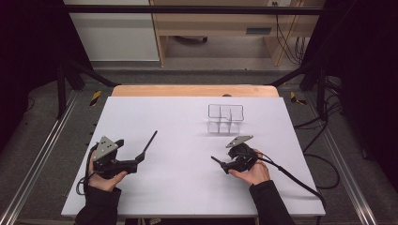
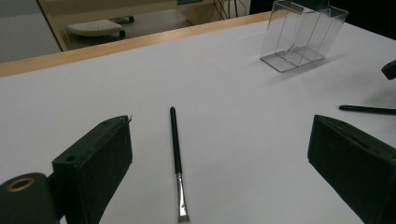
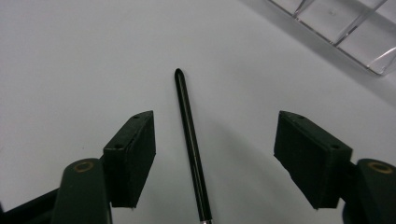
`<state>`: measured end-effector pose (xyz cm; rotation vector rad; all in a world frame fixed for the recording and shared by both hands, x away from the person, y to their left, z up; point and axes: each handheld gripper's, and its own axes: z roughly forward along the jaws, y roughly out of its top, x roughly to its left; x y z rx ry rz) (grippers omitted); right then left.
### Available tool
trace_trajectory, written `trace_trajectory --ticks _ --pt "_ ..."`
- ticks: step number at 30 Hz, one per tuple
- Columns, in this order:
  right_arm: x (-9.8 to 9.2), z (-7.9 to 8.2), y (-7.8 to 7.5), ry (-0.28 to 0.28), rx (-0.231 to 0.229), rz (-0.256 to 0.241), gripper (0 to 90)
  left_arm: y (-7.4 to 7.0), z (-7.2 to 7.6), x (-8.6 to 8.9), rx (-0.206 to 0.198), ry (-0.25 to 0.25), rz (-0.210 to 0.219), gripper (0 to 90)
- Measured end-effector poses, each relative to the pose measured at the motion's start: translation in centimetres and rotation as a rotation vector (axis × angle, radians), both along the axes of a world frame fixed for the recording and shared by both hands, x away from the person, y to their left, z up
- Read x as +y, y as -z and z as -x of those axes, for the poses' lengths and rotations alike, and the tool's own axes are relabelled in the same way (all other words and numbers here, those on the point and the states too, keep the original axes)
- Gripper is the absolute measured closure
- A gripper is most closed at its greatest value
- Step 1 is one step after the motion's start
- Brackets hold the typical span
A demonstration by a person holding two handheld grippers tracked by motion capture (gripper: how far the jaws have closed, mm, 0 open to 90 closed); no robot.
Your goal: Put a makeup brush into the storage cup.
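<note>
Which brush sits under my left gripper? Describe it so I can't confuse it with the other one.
On the white table, look on the person's left side, away from the clear divided holder. Between the open jaws of the left gripper lies a thin black brush. Unlike the other brush by the right gripper, its silver ferrule and flat tip show.

The makeup brush (image 2: 176, 154) has a glossy black handle, a shiny metal ferrule and pale bristles. The second brush (image 3: 191, 144) looks equally glossy. The compartmented organizer (image 2: 301, 35) is clear, smooth, probably acrylic. The table (image 1: 178, 187) is matt white, edged in wood.
</note>
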<state>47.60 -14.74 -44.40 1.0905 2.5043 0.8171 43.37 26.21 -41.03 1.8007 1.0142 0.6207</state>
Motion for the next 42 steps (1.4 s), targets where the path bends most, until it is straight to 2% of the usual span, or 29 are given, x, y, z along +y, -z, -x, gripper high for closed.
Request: trace_trajectory --ticks 2,9,25,35,42 --pt "0.1 0.0 0.1 -0.003 0.005 0.006 34.0 0.0 0.0 0.0 0.001 0.002 -0.001 5.8" --pt "0.5 -0.1 0.9 -0.028 0.059 0.044 48.4 0.0 0.0 0.0 -0.001 0.002 0.001 6.1" --pt "0.7 -0.2 1.3 -0.052 0.098 0.092 68.8 0.0 0.0 -0.1 0.004 0.007 -0.003 6.6" --pt "0.7 -0.2 1.4 -0.071 0.118 0.077 79.9 0.0 0.0 -0.2 0.007 0.011 -0.006 7.1" --pt "0.7 -0.2 1.4 -0.076 0.127 0.067 83.2 0.0 0.0 -0.2 0.009 0.012 -0.008 7.3"
